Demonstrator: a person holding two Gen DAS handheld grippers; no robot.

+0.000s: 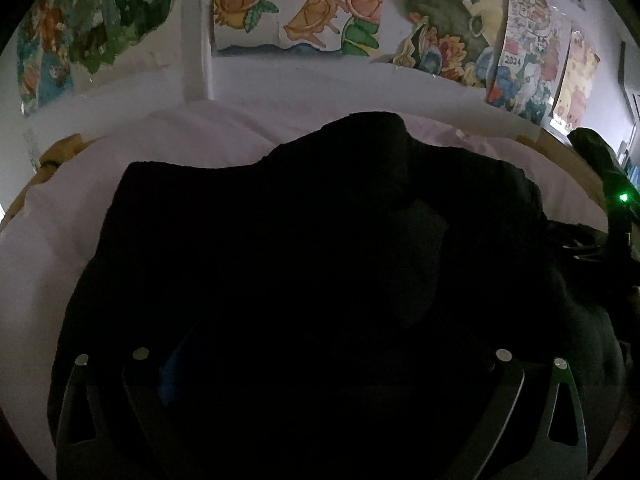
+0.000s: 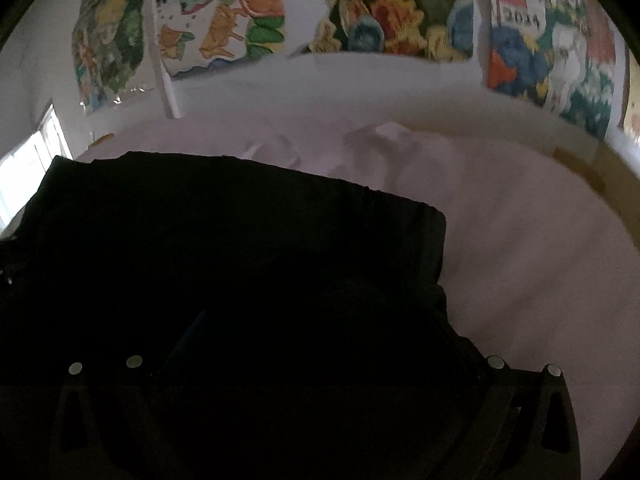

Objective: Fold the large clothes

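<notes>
One black garment (image 1: 280,248) on pale sheet (image 2: 540,248); two grippers, apparently open.

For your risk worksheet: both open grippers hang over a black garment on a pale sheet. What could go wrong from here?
1. The black garment is bunched and nearly featureless in the dim light, so the left gripper may pinch several layers.
2. The pale sheet lies directly under it; the right gripper, by the garment's edge, could grab sheet too.
3. The wide jaws may close unevenly, skewing the fold.
</notes>
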